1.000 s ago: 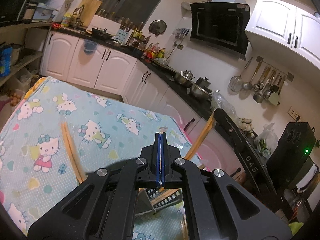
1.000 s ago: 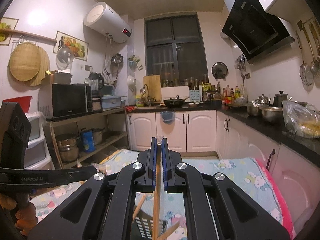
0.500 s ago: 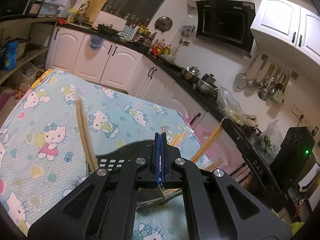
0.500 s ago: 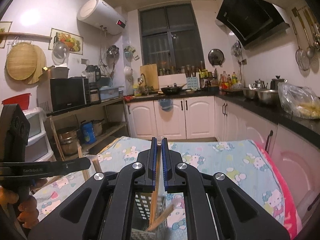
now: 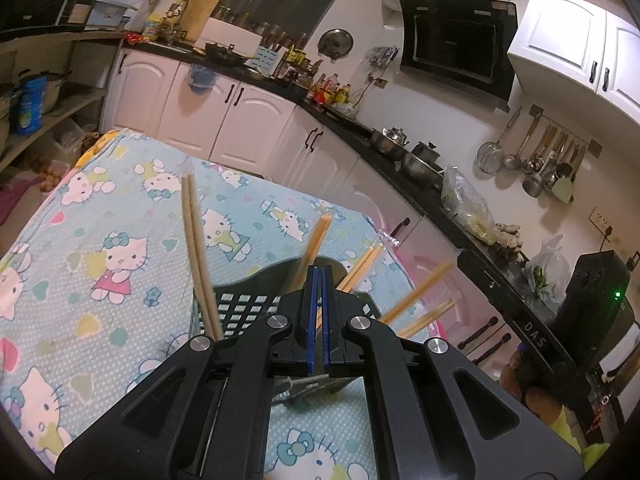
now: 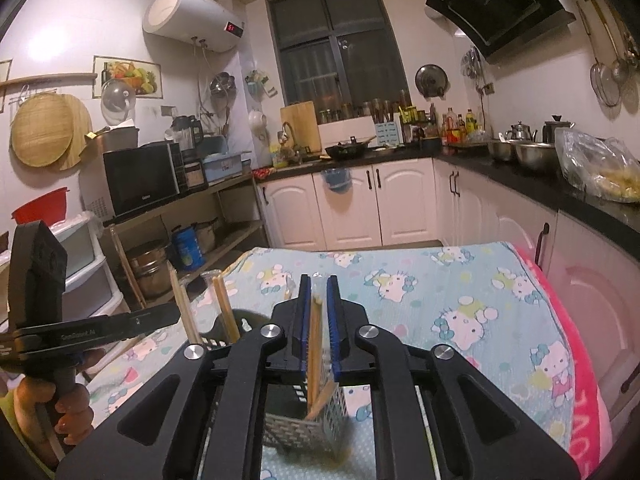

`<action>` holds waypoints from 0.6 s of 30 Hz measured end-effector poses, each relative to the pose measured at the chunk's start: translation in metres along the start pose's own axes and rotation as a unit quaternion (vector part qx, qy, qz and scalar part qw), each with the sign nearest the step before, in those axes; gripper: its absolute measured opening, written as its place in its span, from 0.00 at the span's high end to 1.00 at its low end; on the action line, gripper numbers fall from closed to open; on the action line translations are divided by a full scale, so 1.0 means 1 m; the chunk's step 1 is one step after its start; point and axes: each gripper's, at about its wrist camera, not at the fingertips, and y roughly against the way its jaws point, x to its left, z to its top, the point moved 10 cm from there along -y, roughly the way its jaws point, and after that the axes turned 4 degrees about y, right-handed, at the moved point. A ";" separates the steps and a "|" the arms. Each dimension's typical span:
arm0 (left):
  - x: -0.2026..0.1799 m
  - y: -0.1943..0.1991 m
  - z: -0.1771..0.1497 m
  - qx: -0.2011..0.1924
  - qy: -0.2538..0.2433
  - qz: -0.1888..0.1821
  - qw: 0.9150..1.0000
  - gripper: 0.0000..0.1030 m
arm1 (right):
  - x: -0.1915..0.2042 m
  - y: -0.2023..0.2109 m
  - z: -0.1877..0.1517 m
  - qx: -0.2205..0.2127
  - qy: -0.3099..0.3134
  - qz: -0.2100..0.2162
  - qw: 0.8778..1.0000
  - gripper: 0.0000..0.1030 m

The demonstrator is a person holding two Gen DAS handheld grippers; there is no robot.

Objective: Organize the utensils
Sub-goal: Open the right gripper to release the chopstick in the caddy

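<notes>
A black perforated utensil holder [image 5: 244, 304] stands on the Hello Kitty tablecloth [image 5: 100, 232] with several wooden chopsticks [image 5: 196, 248] sticking up out of it. My left gripper [image 5: 319, 280] is shut and empty, just above the holder's rim. In the right wrist view my right gripper [image 6: 319, 300] stands above the holder [image 6: 304, 428]. Its jaws stand slightly apart around a wrapped pair of chopsticks [image 6: 315, 344] that reaches down into the holder. More chopsticks [image 6: 224, 312] stand to the left.
The other hand-held gripper [image 6: 92, 330] shows at the left of the right wrist view. White cabinets [image 6: 360, 204] and a black counter [image 6: 560, 192] run behind and right of the table. Shelves with pots [image 6: 152, 268] stand at the left.
Both grippers have tilted down and closer to the holder. The right gripper's jaws have parted a little around the chopsticks, whose lower ends now sit in the holder.
</notes>
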 end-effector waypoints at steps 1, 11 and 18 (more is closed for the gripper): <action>0.001 0.001 -0.001 0.000 0.001 0.000 1.000 1.00 | 0.000 0.001 0.000 0.001 -0.001 0.000 1.000 0.88; 0.003 0.014 -0.015 0.009 0.004 0.000 1.000 0.93 | 0.000 0.014 -0.008 0.011 -0.005 0.000 1.000 0.78; 0.006 0.021 -0.026 0.015 0.007 0.003 1.000 0.82 | 0.003 0.025 -0.020 0.021 -0.003 0.002 1.000 0.71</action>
